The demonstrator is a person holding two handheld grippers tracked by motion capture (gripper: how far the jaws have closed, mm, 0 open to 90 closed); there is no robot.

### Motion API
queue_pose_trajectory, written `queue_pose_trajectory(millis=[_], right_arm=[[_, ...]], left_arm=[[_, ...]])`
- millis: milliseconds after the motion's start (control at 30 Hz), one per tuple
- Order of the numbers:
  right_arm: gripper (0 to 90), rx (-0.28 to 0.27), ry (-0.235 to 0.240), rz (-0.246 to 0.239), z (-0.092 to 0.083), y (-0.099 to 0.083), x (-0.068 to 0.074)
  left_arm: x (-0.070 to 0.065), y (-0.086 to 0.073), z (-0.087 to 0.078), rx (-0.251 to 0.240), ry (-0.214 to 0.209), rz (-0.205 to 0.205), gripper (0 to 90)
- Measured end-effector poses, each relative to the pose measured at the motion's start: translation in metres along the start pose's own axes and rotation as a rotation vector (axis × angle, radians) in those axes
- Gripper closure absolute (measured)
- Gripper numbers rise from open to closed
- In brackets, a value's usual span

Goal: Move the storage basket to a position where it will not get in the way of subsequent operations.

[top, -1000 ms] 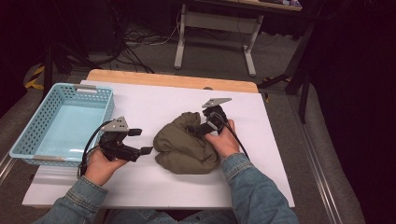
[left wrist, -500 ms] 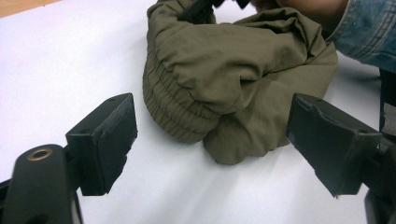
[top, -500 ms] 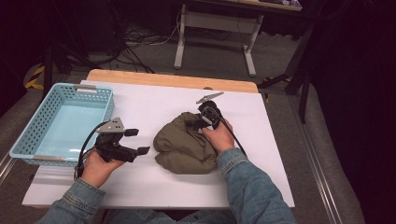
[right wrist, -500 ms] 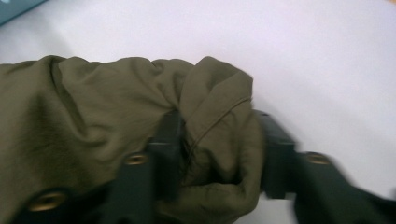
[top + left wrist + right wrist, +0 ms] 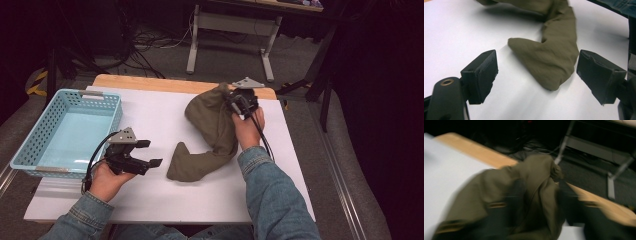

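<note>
Olive-green garment (image 5: 212, 132) lay partly on the white tabletop (image 5: 150, 200) and partly lifted: its upper end hung from the right claw (image 5: 239, 102), raised at about one o'clock from the tabletop's centre, while its lower end trailed down to rest on the tabletop at about six o'clock from that claw. In the right gripper view the cloth (image 5: 524, 202) bunched between the two jaws, which clamped a fold of it; the picture was blurred, and the jaws had just been opening a little with the cloth between them. The left claw (image 5: 149, 153) rested low over the tabletop at about eight o'clock from the centre, jaws apart and holding nothing. In the left gripper view the garment's free end (image 5: 549, 65) lay on the tabletop between and beyond the two pads (image 5: 485, 75), touching neither. A light-blue basket (image 5: 30, 150) stood at the tabletop's nine o'clock edge, just beside the left hand (image 5: 105, 180).
</note>
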State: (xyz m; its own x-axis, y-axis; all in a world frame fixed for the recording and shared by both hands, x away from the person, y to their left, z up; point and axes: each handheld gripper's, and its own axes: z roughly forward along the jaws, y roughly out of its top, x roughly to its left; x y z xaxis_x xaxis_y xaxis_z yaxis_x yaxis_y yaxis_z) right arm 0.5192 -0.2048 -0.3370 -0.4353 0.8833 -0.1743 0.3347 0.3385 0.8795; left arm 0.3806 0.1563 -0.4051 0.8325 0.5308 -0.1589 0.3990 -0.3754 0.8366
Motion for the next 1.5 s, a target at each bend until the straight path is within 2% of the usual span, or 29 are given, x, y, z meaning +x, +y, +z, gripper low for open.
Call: queue_pose_trajectory(millis=[33,67,133,233,333,467,500,633,733,800,833,867,900,967,1100,1133,1233,1267,1300,1400,1500], right_arm=[[32.5,0.007,-0.011,0.054,0.001,-0.003,-0.01],[25.4,0.045,-0.007,0.102,0.003,-0.007,-0.018],[24.0,0.117,0.031,0.13,0.004,-0.019,-0.026],[19.8,0.162,0.071,0.145,0.0,-0.032,-0.028],[16.6,0.165,0.116,0.145,-0.009,-0.042,-0.026],[10.7,0.147,0.158,0.123,-0.024,-0.05,-0.021],[8.7,0.14,0.167,0.122,-0.028,-0.052,-0.02],[3.7,0.121,0.195,0.116,-0.041,-0.058,-0.016],[1.7,0.112,0.224,0.115,-0.05,-0.065,-0.012],[1.4,0.11,0.251,0.116,-0.053,-0.069,-0.009],[2.9,0.121,0.296,0.106,-0.057,-0.072,-0.003],[2.9,0.121,0.296,0.106,-0.057,-0.072,-0.003],[3.9,0.124,0.31,0.095,-0.058,-0.072,-0.001],[7.0,0.139,0.348,0.068,-0.062,-0.073,0.006],[12.7,0.14,0.374,0.027,-0.071,-0.073,0.019],[13.2,0.137,0.377,0.025,-0.073,-0.073,0.021],[13.4,0.119,0.394,0.02,-0.081,-0.074,0.026],[13.4,0.113,0.397,0.019,-0.084,-0.074,0.027],[13.4,0.105,0.398,0.014,-0.087,-0.075,0.028],[11.9,0.095,0.38,-0.011,-0.094,-0.079,0.031],[9.3,0.091,0.378,0.007,-0.099,-0.087,0.028]], left_arm=[[0.0,0.0,0.0,0.001,-0.004,0.003,18.3],[0.0,0.0,0.001,0.0,-0.007,0.009,18.3],[-0.002,0.0,0.004,0.005,-0.021,0.009,18.3],[-0.007,0.001,0.012,0.023,-0.044,0.022,18.2],[-0.014,0.003,0.023,0.051,-0.063,0.049,18.1],[-0.015,0.004,0.039,0.08,-0.073,0.052,18.3],[-0.014,0.004,0.044,0.086,-0.075,0.038,18.8],[-0.006,0.002,0.065,0.141,-0.068,0.022,20.6],[-0.002,-0.001,0.079,0.181,-0.102,-0.013,23.7],[-0.001,-0.001,0.086,0.198,-0.123,-0.021,30.2],[-0.001,-0.001,0.088,0.206,-0.125,-0.02,36.8],[-0.002,0.0,0.089,0.206,-0.124,-0.014,36.8],[-0.003,0.0,0.09,0.205,-0.125,0.001,41.2],[-0.006,0.001,0.09,0.206,-0.128,0.026,56.1],[-0.017,0.003,0.087,0.189,-0.146,0.099,78.8],[-0.02,0.004,0.085,0.184,-0.149,0.11,80.3],[-0.043,0.01,0.077,0.13,-0.155,0.237,81.9],[-0.052,0.012,0.074,0.12,-0.15,0.298,82.0],[-0.059,0.014,0.072,0.109,-0.149,0.337,82.0],[-0.086,0.016,0.068,0.089,-0.151,0.467,81.9],[-0.101,0.016,0.067,0.08,-0.174,0.545,82.0]])
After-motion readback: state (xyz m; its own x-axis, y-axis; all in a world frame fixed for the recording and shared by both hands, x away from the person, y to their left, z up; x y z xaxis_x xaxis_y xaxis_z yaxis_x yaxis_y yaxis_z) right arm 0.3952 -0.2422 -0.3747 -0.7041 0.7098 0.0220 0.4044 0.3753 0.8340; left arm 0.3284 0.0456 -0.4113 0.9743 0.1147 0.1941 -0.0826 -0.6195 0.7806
